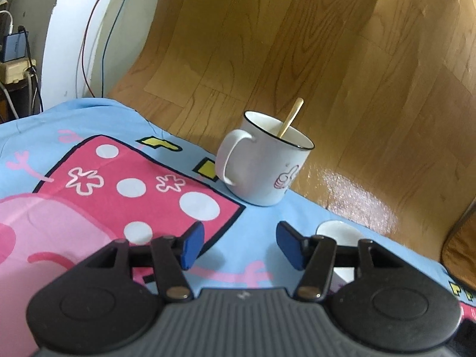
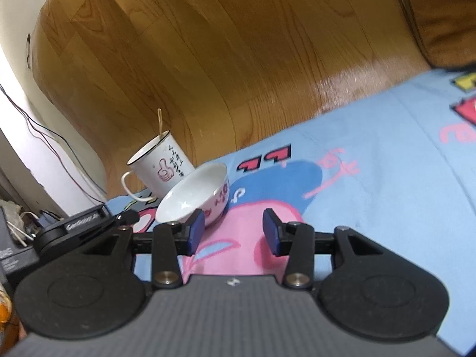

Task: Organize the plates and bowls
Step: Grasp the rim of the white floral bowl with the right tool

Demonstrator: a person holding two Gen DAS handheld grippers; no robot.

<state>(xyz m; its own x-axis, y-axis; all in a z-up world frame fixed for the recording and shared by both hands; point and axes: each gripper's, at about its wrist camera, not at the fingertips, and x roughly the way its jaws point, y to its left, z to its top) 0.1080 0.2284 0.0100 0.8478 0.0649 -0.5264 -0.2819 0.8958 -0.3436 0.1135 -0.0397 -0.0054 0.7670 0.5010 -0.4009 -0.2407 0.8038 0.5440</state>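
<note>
Left gripper (image 1: 240, 245) low over the blue cartoon cloth (image 1: 89, 125), blue pads (image 1: 192, 245) spread apart, nothing between them. Right gripper (image 2: 233, 232) also parted wide and empty above the pink print. Just beyond its left pad, white bowl (image 2: 195, 192) resting on the cloth, appearing tilted, touching nothing of the gripper as far as can be told. Behind the bowl, near the far edge of the cloth, white mug (image 1: 263, 160) upright, handle turned toward the left gripper, gold spoon (image 1: 292, 116) leaning inside. Past the edge, wooden floor (image 1: 327, 44).
</note>
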